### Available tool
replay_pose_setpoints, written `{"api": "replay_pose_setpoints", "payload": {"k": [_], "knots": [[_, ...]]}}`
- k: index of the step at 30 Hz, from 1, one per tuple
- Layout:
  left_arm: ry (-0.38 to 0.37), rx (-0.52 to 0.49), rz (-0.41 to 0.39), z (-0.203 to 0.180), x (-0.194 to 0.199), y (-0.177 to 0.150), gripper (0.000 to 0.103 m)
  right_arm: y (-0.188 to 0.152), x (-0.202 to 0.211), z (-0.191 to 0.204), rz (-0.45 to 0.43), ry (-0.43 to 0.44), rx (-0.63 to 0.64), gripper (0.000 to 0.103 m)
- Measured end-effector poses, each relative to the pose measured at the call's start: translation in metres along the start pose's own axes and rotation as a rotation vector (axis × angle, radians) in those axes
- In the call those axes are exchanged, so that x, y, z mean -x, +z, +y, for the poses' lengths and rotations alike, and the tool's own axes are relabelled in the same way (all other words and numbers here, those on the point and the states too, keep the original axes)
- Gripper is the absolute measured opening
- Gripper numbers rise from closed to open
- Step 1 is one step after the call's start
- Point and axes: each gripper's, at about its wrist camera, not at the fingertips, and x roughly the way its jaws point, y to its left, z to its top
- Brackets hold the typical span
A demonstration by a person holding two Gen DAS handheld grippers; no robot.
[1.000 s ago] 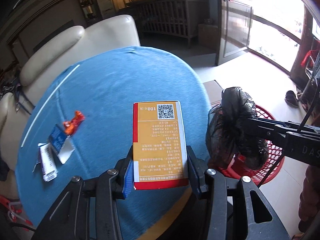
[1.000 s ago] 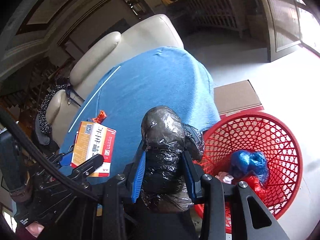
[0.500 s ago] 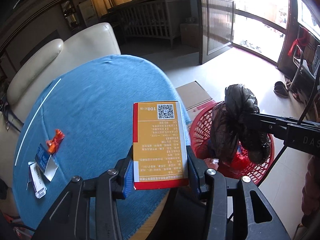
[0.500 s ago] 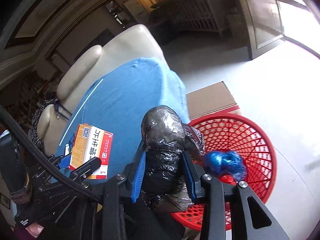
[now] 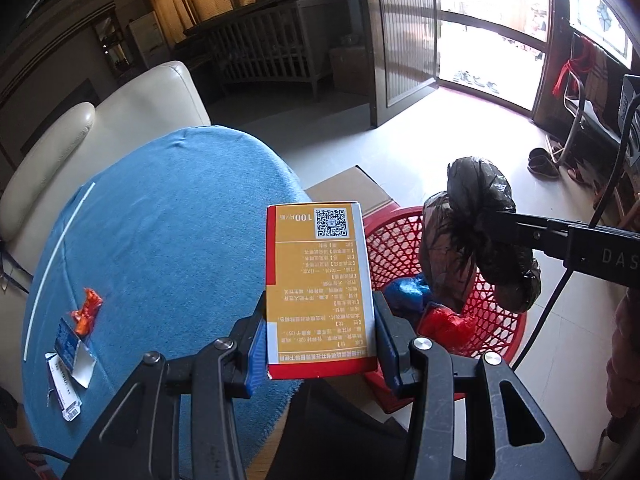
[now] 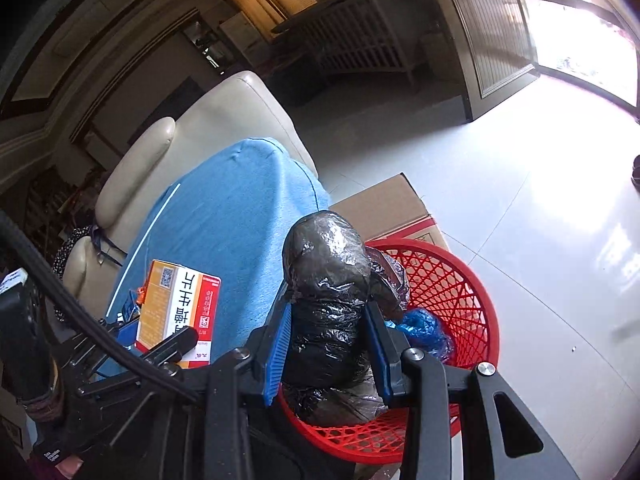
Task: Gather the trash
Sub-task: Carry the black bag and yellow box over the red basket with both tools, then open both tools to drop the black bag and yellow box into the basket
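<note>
Left gripper (image 5: 320, 344) stays clamped on the orange-and-red cardboard medicine box (image 5: 320, 292); the box now juts past the blue-clothed round table (image 5: 160, 248) edge, where before it sat over the cloth. Right gripper (image 6: 330, 352) keeps its jaws closed on the crumpled black plastic bag (image 6: 328, 300), now above the red mesh plastic basket (image 6: 460, 292) rather than beside it. Blue bag (image 6: 424, 330) lies in the basket right of the jaws.
</note>
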Motion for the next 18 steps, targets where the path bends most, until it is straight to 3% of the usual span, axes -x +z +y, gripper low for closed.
{"api": "replay_pose_setpoints", "payload": {"k": [9,18], "knots": [[-0.094,0.002,0.032,-0.007,-0.012,0.005,0.048,0.003,0.006,-0.018,-0.016,-0.023,-0.032,0.039],[-0.120,-0.034,0.050,-0.027,-0.020,0.008,0.048,-0.001,0.002,-0.042,0.009,-0.056,-0.078,0.039]]}}
